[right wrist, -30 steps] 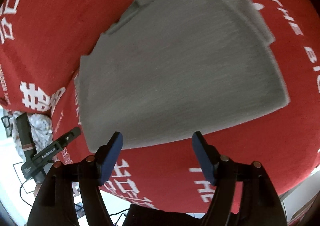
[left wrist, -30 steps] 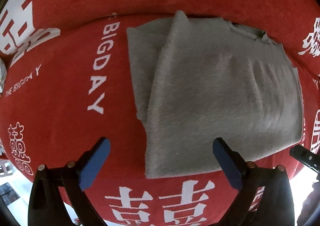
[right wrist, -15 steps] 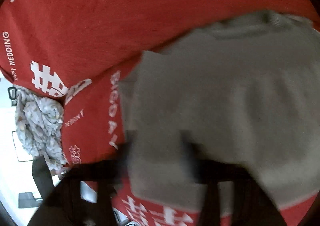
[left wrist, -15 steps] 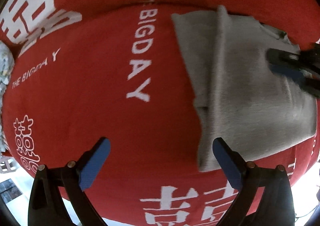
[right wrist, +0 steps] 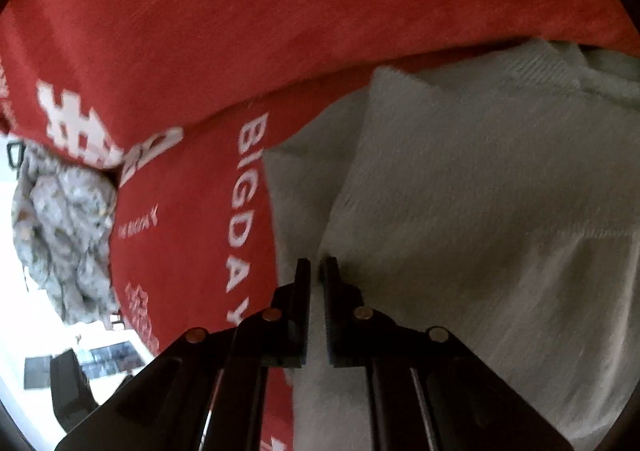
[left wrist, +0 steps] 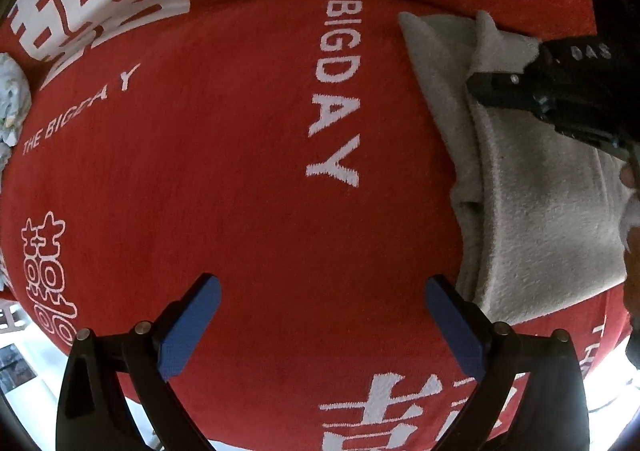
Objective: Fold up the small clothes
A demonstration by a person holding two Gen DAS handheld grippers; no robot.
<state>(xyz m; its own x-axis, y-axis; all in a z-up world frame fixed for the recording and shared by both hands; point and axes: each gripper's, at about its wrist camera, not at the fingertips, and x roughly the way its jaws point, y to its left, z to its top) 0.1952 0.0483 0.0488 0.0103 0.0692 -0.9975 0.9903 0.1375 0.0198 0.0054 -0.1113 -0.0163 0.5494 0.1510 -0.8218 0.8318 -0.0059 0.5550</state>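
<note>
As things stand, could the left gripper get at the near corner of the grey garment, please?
Probably yes. The left gripper hangs open over bare red cover, and the grey garment has its near corner just beside the right-hand finger with nothing between. The right gripper is shut on the fold farther up, clear of that corner.

The grey garment [left wrist: 540, 211] runs off the frame's right edge, partly hidden.

I see a grey garment [left wrist: 540, 211] of soft, fuzzy knit cloth on a red cover [left wrist: 240, 211] — matt, short-napped fabric with white woven lettering. My left gripper [left wrist: 320, 323] looks matt black plastic (blue textured pads, dull metal rivets).
</note>
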